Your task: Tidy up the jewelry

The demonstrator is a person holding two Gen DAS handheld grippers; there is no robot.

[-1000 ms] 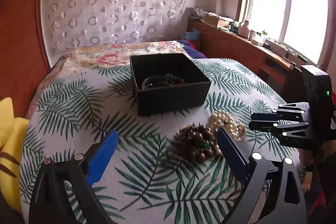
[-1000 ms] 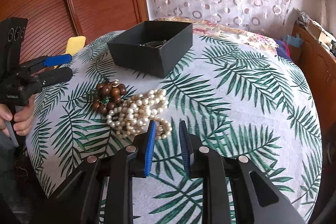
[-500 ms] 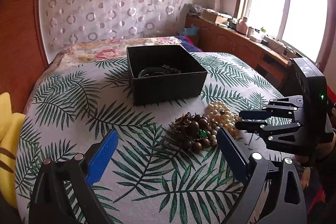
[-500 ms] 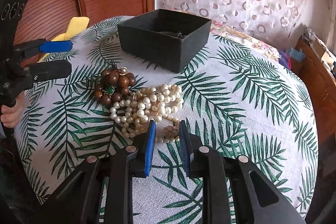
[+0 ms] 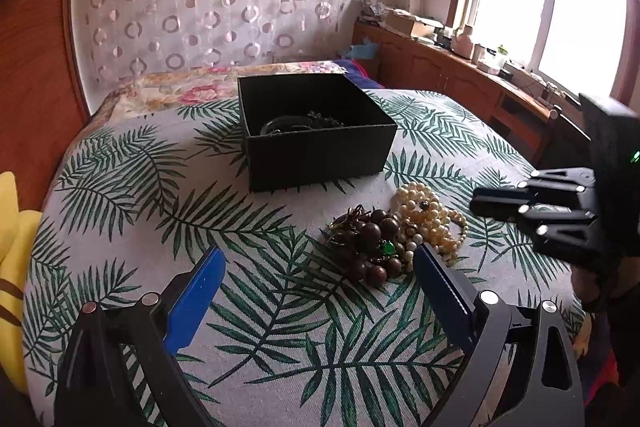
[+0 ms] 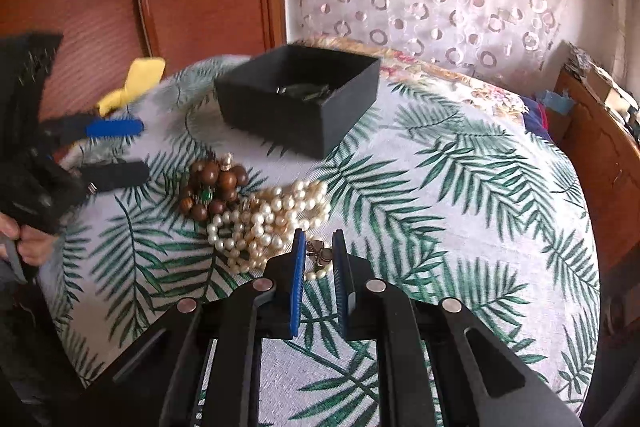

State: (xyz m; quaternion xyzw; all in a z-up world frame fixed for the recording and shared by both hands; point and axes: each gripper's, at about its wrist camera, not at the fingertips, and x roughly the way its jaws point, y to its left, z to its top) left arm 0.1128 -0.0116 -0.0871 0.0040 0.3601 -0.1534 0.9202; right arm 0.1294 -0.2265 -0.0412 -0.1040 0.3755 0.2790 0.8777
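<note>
A black box (image 5: pixel 316 131) sits open on a bed covered in a palm-leaf cloth (image 5: pixel 128 187). It is the landmark here. Some dark jewelry (image 5: pixel 298 123) already lies inside it, so part of the sorting appears done.

Just in front of the box, on the cloth, a heap remains: a brown wooden bead bracelet (image 6: pixel 212 187) with a green stone, and touching it, a tangle of cream pearl strands (image 6: pixel 268 223).

The right gripper (image 6: pixel 316 255) is at the near edge of the pearls, on the side away from the box. Its jaws are closing around a small bronze-coloured clasp or charm (image 6: pixel 319 253); whether the pads press it yet is unclear.

The left gripper (image 5: pixel 316 279) hovers in front of the box with jaws wide apart, holding nothing.

Judging by this, the bracelet and pearls are yet to be boxed.
</note>
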